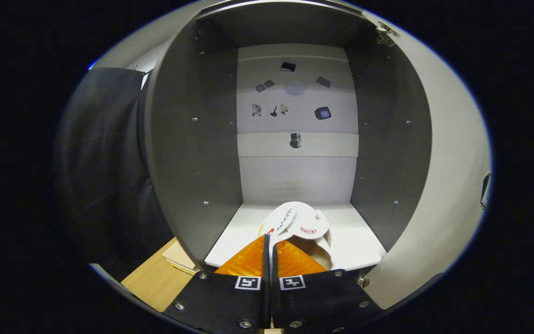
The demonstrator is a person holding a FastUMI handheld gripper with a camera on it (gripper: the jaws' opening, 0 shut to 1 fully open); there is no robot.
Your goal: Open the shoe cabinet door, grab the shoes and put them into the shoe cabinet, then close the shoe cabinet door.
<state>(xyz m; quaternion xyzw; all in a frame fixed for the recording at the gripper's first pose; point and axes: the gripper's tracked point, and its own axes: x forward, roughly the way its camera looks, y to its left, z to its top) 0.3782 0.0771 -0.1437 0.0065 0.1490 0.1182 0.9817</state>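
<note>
gripper view first: what do the tongs look like?
— the gripper [270,241] has its two fingers drawn nearly together, with a thin slice of a white shoe's [300,223] edge pinched in the narrow slit between them. both tips press on that edge.

— and where does the shoe sit?
— on the white bottom shelf [359,241] of the shoe cabinet [193,153], just ahead of the fingertips and a little to their right. it is pale, with a small red mark on top and a tan lining showing where it opens. i cannot tell if it is one shoe or a pair bunched together.

— is the cabinet open?
— yes. the cabinet door [452,185] is swung wide on the right, a metal hinge [386,33] showing at its upper corner. the grey side walls are dotted with small peg holes, and the pale back panel [297,106] carries several small dark stickers.

— anything outside it?
— a black cloth [100,167] hangs left of the cabinet, and a light wooden surface [155,278] lies below it, beside the left finger.
</note>
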